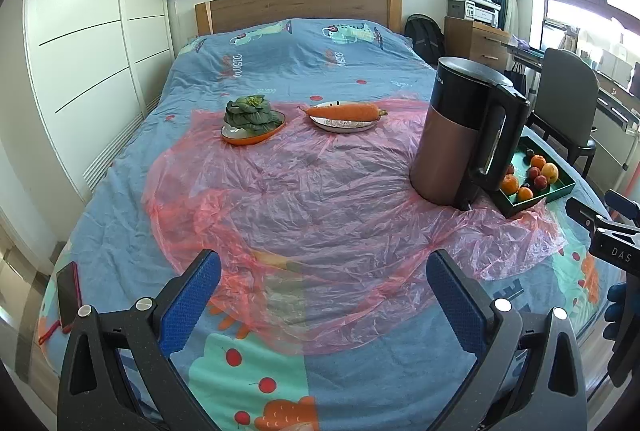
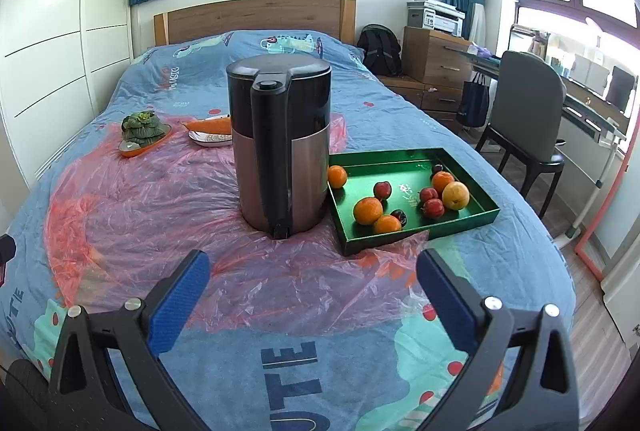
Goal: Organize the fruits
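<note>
A green tray point(image 2: 476, 173) lies on the bed to the right of a tall kettle point(image 2: 280, 147). It holds several oranges point(image 2: 368, 210), small red fruits point(image 2: 433, 207) and a yellow-orange fruit point(image 2: 456, 195). In the left wrist view the tray point(image 1: 560, 189) is partly hidden behind the kettle point(image 1: 460, 135). My right gripper point(image 2: 314, 271) is open and empty, above the bed's near part, short of the tray. My left gripper point(image 1: 324, 271) is open and empty over the pink plastic sheet point(image 1: 320, 199).
A carrot point(image 1: 344, 111) lies on a white plate point(image 1: 340, 125) and leafy greens point(image 1: 250, 113) on an orange dish point(image 1: 240, 141) at the far side of the sheet. A phone point(image 1: 68, 295) lies at the bed's left edge. A chair point(image 2: 524, 119) and desk stand right of the bed.
</note>
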`<action>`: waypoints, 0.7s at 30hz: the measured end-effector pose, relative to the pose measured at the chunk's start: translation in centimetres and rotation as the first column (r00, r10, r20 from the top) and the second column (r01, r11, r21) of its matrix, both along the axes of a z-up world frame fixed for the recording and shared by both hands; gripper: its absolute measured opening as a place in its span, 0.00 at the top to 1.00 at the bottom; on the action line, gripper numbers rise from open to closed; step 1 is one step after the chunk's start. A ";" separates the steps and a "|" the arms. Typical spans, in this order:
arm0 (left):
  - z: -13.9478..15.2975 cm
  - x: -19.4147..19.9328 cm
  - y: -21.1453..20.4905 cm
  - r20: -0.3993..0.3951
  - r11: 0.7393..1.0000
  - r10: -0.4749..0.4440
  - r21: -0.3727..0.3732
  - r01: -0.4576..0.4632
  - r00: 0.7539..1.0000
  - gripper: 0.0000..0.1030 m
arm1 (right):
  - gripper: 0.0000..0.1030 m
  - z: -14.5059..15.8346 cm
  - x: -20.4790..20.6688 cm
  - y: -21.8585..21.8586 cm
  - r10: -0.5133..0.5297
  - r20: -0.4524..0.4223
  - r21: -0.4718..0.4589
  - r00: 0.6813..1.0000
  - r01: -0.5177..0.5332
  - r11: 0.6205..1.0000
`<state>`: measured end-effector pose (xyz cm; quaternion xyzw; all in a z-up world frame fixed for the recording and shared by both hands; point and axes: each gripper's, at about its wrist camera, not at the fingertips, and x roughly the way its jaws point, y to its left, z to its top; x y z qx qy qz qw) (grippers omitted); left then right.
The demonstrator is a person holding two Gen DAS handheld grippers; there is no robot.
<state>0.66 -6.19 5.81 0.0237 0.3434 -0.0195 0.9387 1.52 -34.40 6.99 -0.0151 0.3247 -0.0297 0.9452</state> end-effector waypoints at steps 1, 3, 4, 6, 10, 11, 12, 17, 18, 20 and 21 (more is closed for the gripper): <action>-0.1 0.1 -0.1 -0.005 1.000 -0.001 0.000 0.001 1.000 0.02 | 0.00 -0.1 0.1 -0.1 0.000 -0.001 0.000 1.000 0.000 1.000; -0.3 0.4 -0.3 -0.016 1.000 -0.002 0.001 0.002 1.000 0.02 | 0.00 -0.2 0.3 -0.2 0.000 -0.005 0.001 1.000 0.000 1.000; -0.4 0.5 -0.4 -0.021 1.000 -0.003 0.002 0.003 1.000 0.02 | 0.00 -0.3 0.4 -0.3 0.001 -0.008 0.004 1.000 -0.001 1.000; -0.6 0.7 -0.5 -0.028 1.000 -0.006 0.002 0.006 1.000 0.02 | 0.00 -0.6 0.7 -0.4 0.004 -0.014 0.008 1.000 -0.003 1.000; -0.8 1.2 -0.8 -0.032 1.000 -0.009 0.014 0.009 0.999 0.02 | 0.00 -1.0 1.3 -0.4 0.024 -0.024 0.013 0.999 -0.024 1.000; -0.8 1.4 -0.9 -0.035 1.000 -0.011 0.013 0.012 0.999 0.02 | 0.00 -1.1 1.4 -0.4 0.031 -0.028 0.012 0.999 -0.031 0.999; -0.8 1.6 -0.9 -0.039 1.000 -0.014 0.012 0.014 0.999 0.02 | 0.00 -1.2 1.6 -0.4 0.036 -0.033 0.008 0.999 -0.036 0.999; -1.3 2.5 -1.3 -0.060 0.999 -0.028 0.014 0.029 0.998 0.02 | 0.00 -1.8 2.4 -0.7 0.039 -0.052 -0.002 0.998 -0.039 0.999; -1.4 2.6 -1.4 -0.063 0.999 -0.029 0.016 0.030 0.998 0.02 | 0.00 -1.9 2.6 -0.9 0.038 -0.054 -0.003 0.998 -0.038 0.999; -1.5 2.8 -1.6 -0.067 0.999 -0.031 0.019 0.032 0.997 0.02 | 0.00 -2.1 2.7 -1.4 0.028 -0.057 -0.006 0.998 -0.028 1.000; -1.6 2.9 -1.7 -0.069 0.999 -0.033 0.022 0.035 0.997 0.02 | 0.00 -2.2 2.8 -1.7 0.022 -0.058 -0.005 0.998 -0.023 1.000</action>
